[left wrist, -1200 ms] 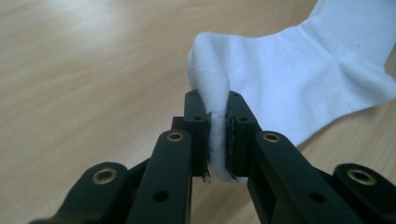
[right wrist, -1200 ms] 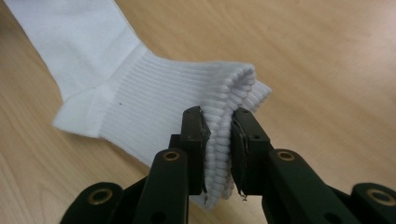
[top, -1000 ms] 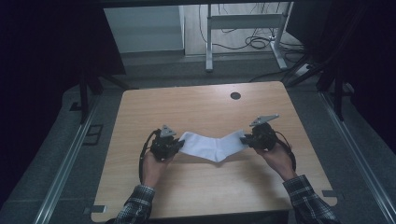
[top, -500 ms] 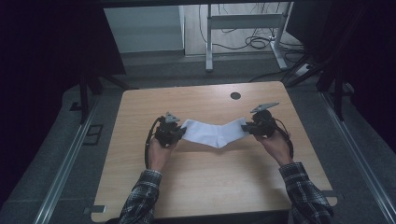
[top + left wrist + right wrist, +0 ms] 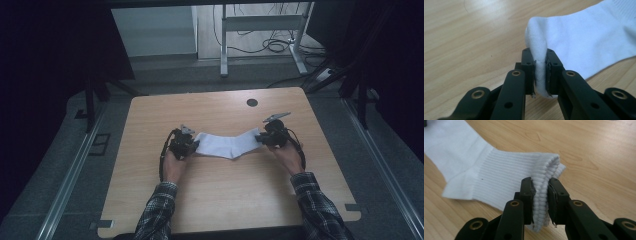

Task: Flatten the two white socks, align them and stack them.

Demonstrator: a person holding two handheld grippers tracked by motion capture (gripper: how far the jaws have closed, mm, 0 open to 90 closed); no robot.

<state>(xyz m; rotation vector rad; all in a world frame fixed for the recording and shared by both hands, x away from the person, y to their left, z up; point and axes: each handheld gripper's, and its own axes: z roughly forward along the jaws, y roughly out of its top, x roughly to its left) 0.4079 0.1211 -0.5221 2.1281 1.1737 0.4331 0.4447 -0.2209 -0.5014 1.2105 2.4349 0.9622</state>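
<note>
A white sock (image 5: 227, 143) lies stretched across the middle of the wooden table (image 5: 225, 195), sagging a little at its centre. My left gripper (image 5: 192, 145) is shut on the sock's smooth toe end (image 5: 540, 72), the fabric pinched between its black pads. My right gripper (image 5: 261, 137) is shut on the ribbed cuff (image 5: 541, 202) at the opposite end. In the left gripper view the sock (image 5: 586, 37) runs away to the upper right just over the wood. In the right gripper view the sock (image 5: 486, 172) runs off to the upper left, lying on the table.
A round black cable hole (image 5: 252, 102) sits near the table's far edge. Beyond the table stand a metal desk frame (image 5: 260, 25) and loose cables (image 5: 277, 46) on the floor. Dark surroundings flank both sides.
Both hands have carried the sock away from the person toward the table's middle and lowered it. The grip at each end is unchanged.
</note>
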